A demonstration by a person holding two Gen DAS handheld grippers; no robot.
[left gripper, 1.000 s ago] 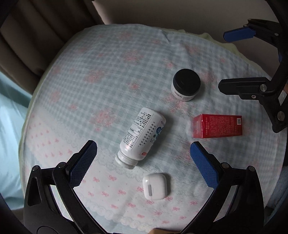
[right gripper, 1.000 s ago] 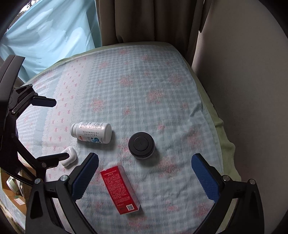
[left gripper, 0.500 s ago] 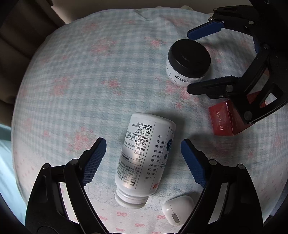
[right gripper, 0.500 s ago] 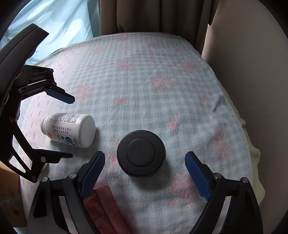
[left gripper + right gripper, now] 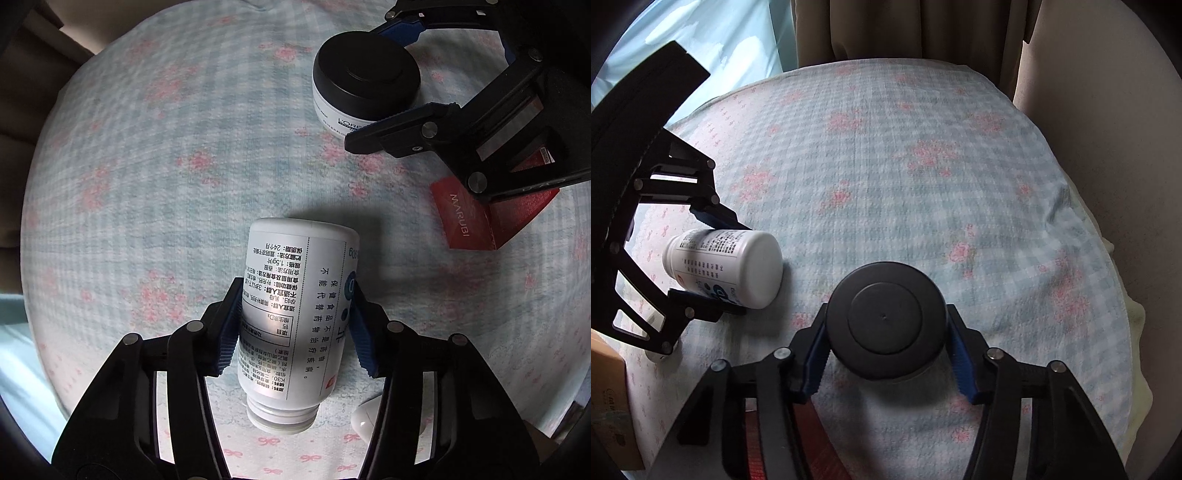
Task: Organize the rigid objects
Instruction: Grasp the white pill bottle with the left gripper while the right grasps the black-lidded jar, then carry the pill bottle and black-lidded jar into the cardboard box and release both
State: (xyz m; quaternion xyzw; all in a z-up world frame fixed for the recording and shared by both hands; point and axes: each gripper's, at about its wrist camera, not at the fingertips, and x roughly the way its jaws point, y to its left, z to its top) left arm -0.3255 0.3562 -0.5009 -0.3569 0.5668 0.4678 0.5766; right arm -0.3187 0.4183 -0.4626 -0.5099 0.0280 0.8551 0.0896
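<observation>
While both sets of jaws are closing, the left gripper (image 5: pixel 293 328) clamps the white bottle (image 5: pixel 295 314) lying at 6 o'clock, and the right gripper (image 5: pixel 886 354) clamps the black-lidded jar (image 5: pixel 886 325). Next move, as judged: lift both clear of the red box (image 5: pixel 476 221). The checked cloth (image 5: pixel 923 166) covers a soft surface; curtains (image 5: pixel 905 29) hang at 12 o'clock.

It was a home, most likely a bedroom. A soft pastel checked cloth (image 5: pixel 923 177) with pink flowers and bows covered a padded surface, beige curtains (image 5: pixel 886 29) hung behind it, and toiletries lay about: a cream jar (image 5: pixel 364 85), a supplement bottle (image 5: pixel 295 314), an earbud case (image 5: pixel 369 424).
</observation>
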